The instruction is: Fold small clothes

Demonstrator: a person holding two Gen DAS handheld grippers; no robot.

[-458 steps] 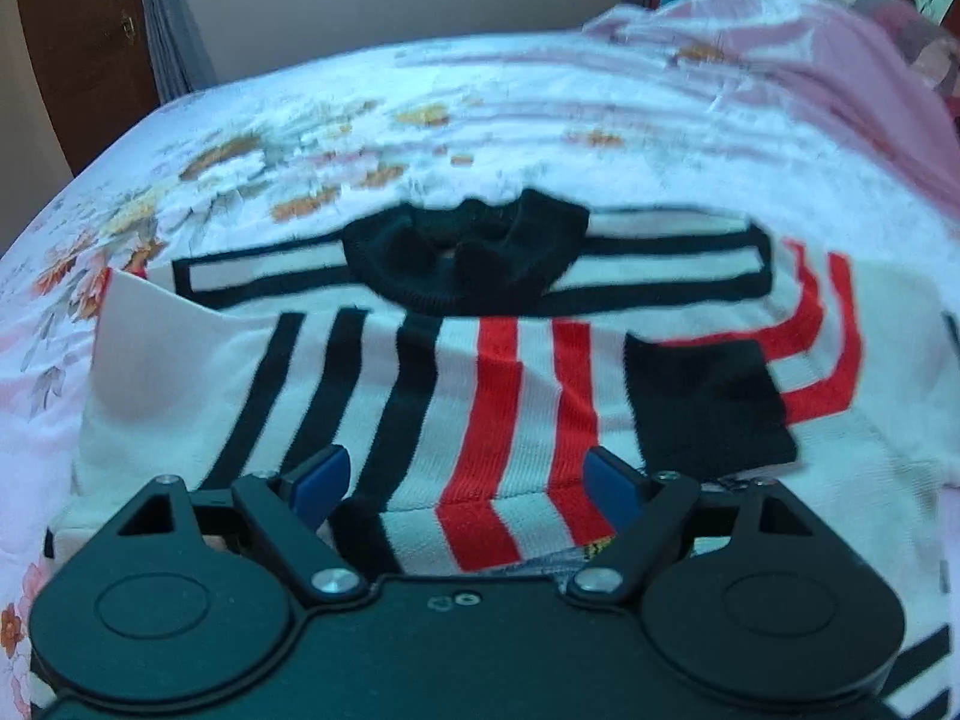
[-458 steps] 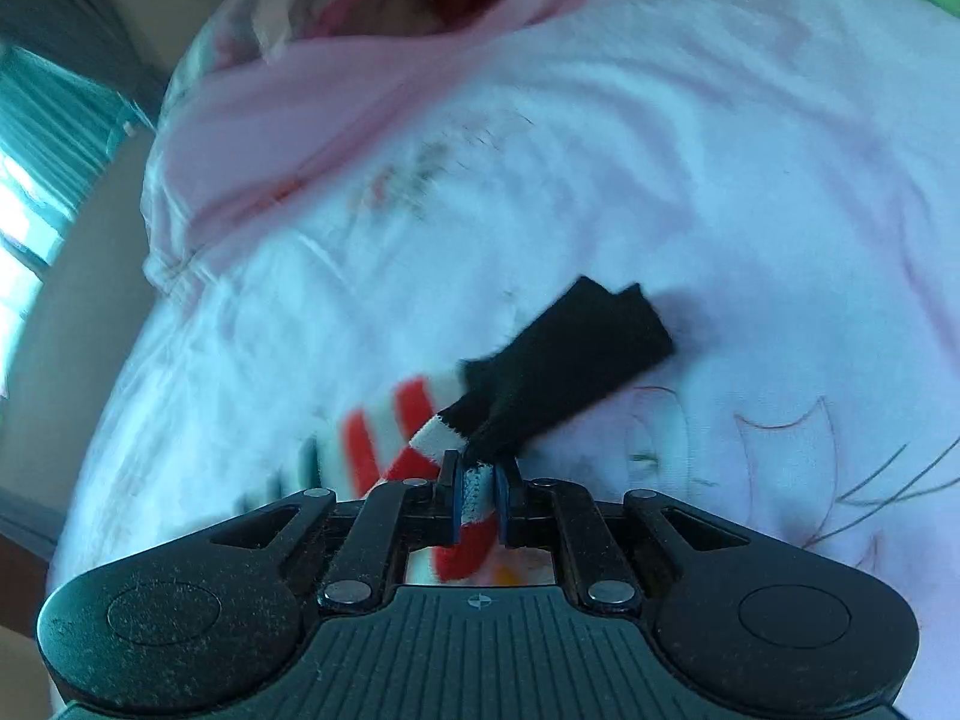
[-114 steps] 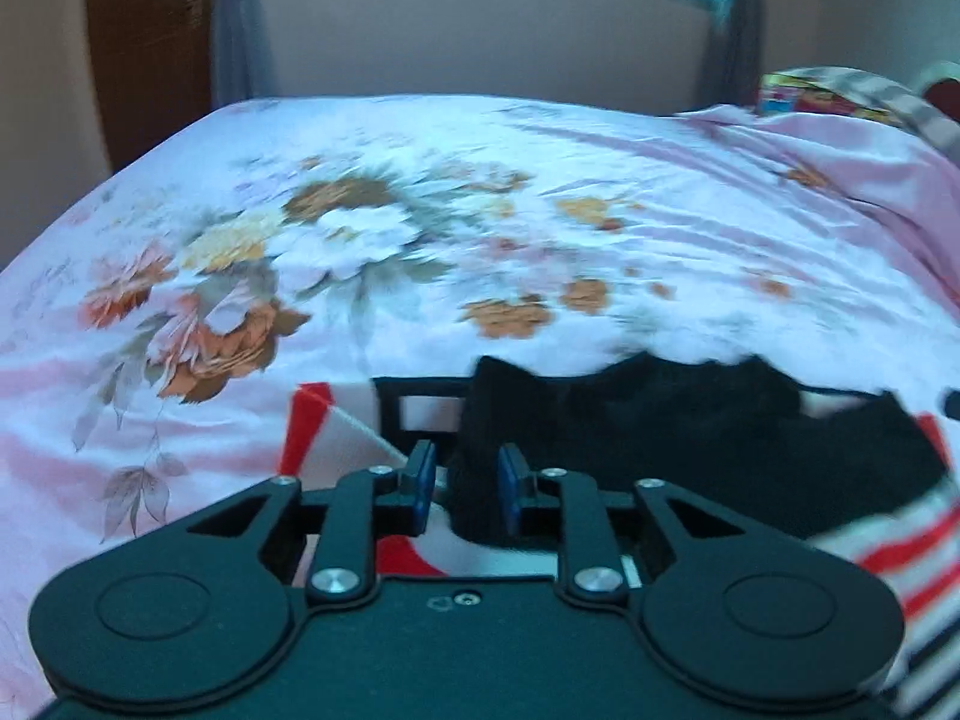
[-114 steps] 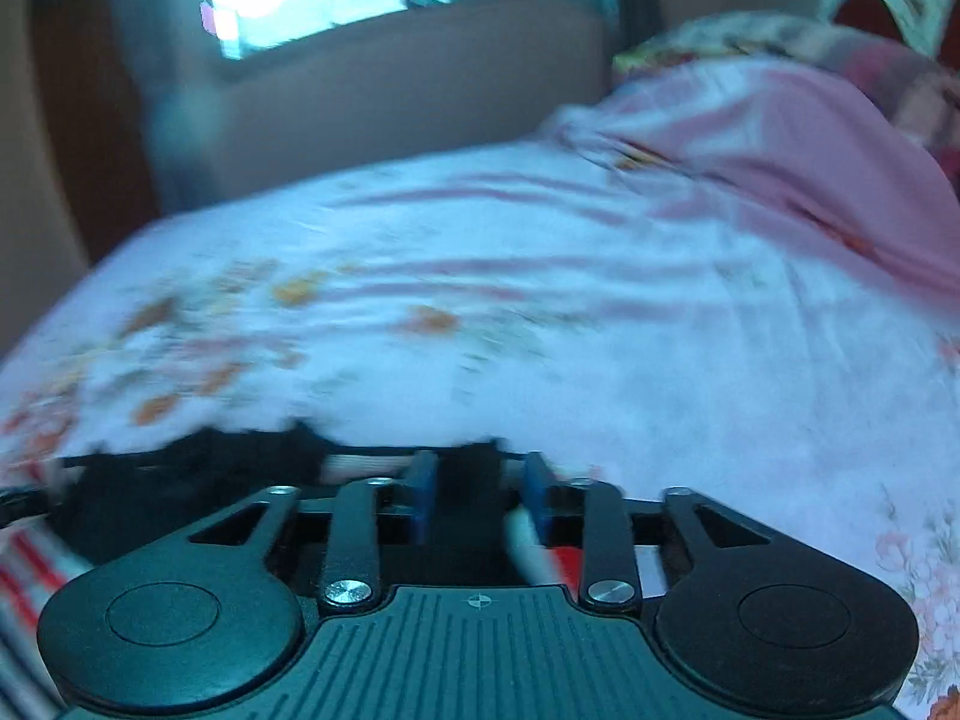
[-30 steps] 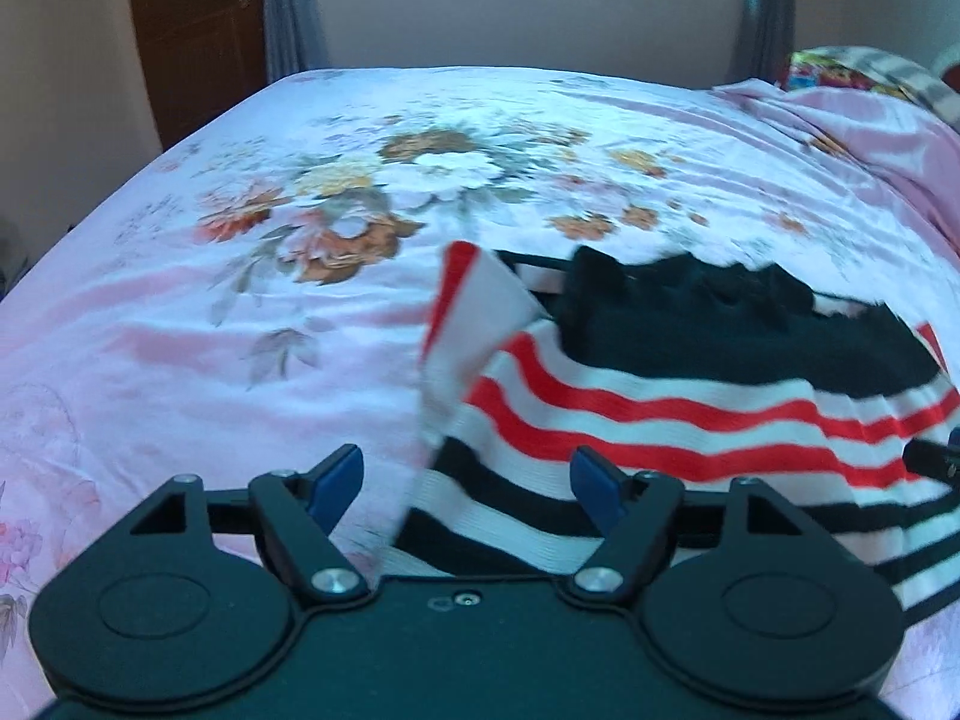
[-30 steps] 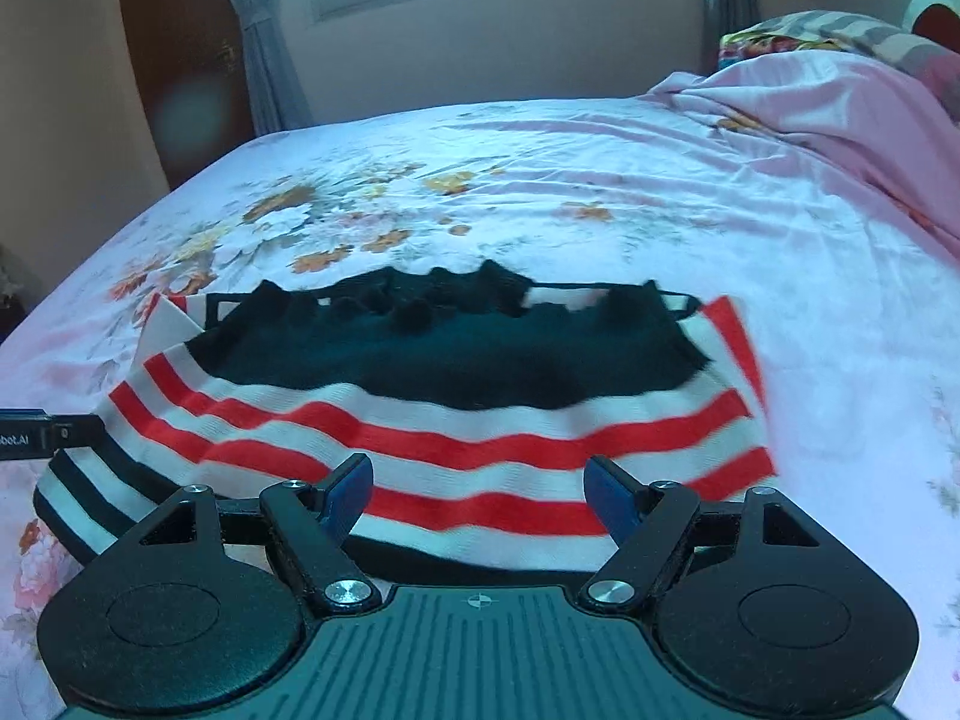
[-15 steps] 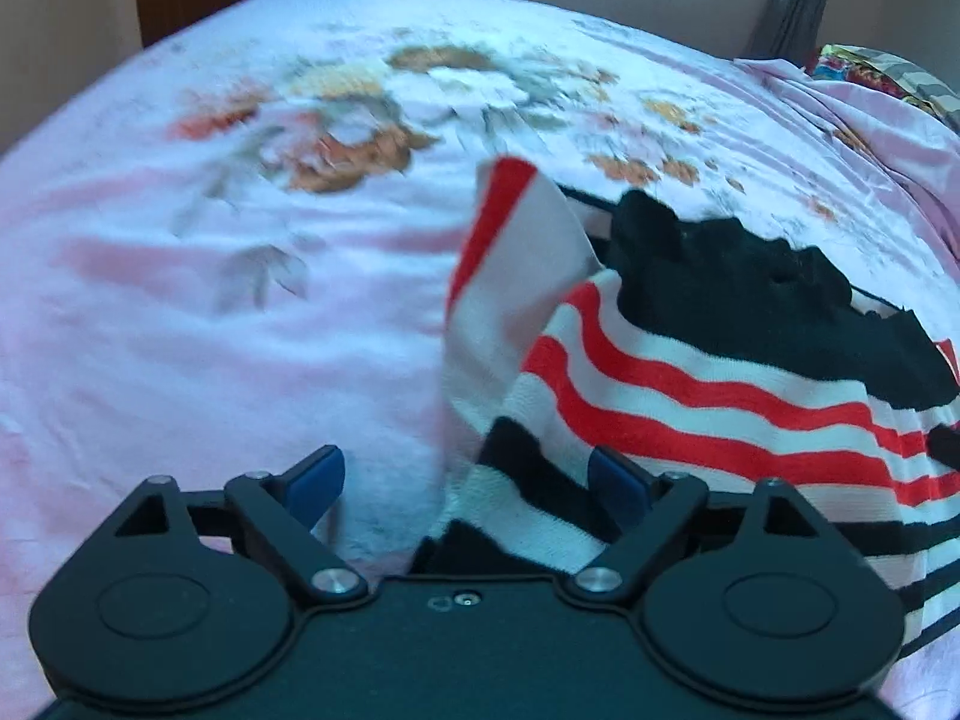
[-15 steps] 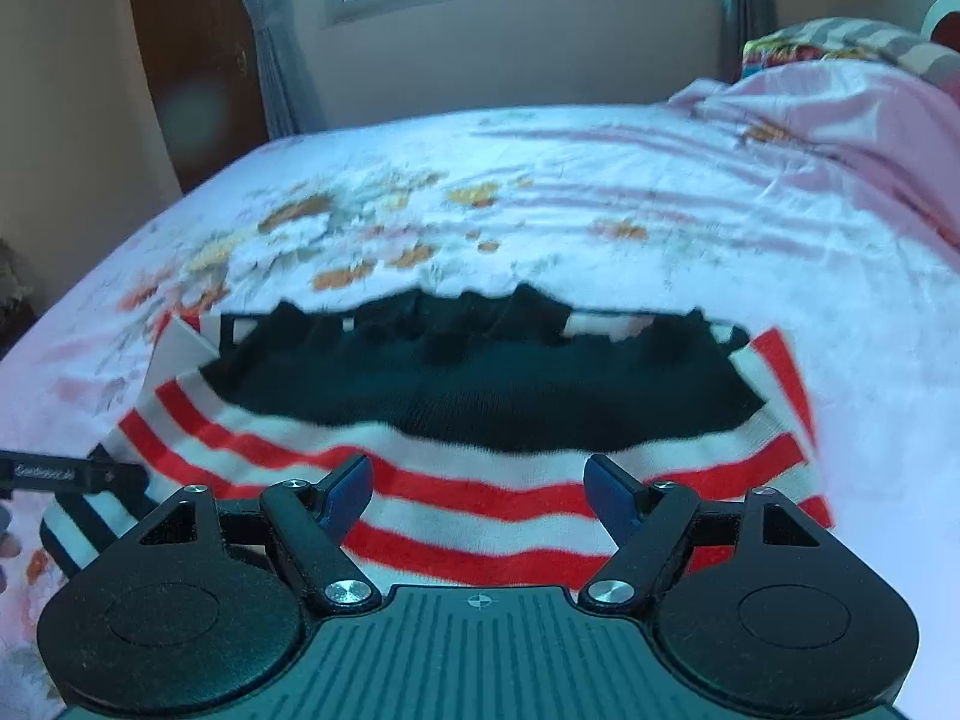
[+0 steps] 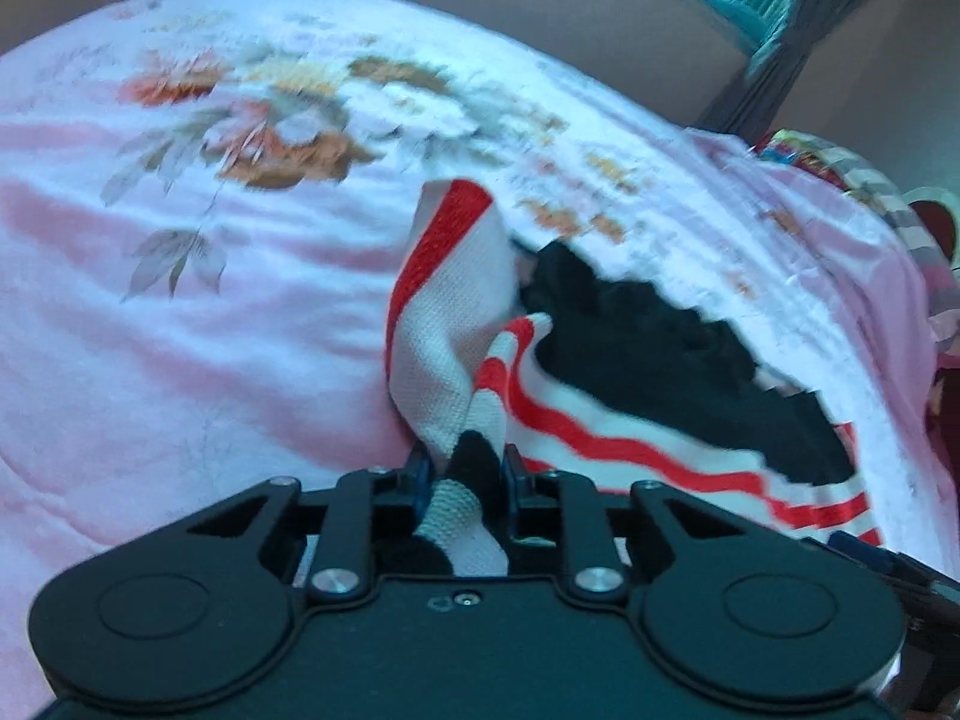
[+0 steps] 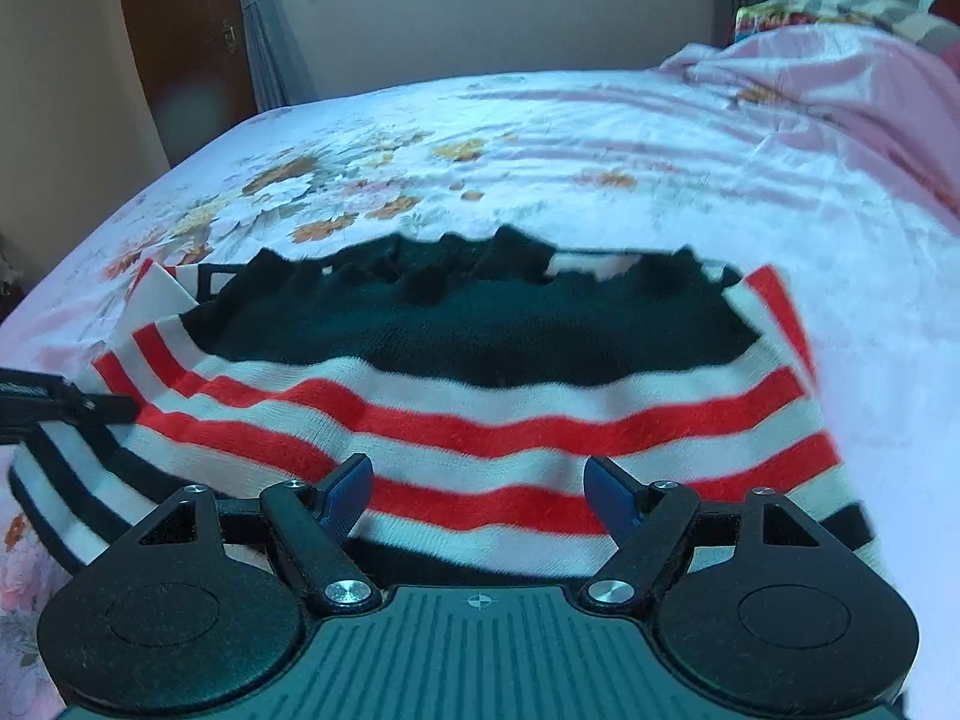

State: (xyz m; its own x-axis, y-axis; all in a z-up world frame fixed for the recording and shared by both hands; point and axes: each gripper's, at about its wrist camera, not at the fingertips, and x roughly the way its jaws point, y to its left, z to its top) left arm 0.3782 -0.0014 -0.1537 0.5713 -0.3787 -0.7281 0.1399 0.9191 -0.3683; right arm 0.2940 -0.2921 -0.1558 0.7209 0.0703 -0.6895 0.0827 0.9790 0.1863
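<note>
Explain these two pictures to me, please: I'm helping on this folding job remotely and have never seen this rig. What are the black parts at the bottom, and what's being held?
There is no robot here. A person carries a hand-held gripper in each hand, and each has a fisheye camera looking forward along its two blue-tipped fingers. The black plastic at the bottom of each picture is the tool itself.

The left camera shows the left hand-held gripper shut on the edge of a small knitted sweater with red, white and black stripes, bunching the cloth between its fingers.

The right camera shows the right hand-held gripper open, just above the same sweater and holding nothing. The left tool shows at that picture's left edge.

The sweater lies partly folded on a pink floral bedsheet, with a pink blanket bunched at the far right.
</note>
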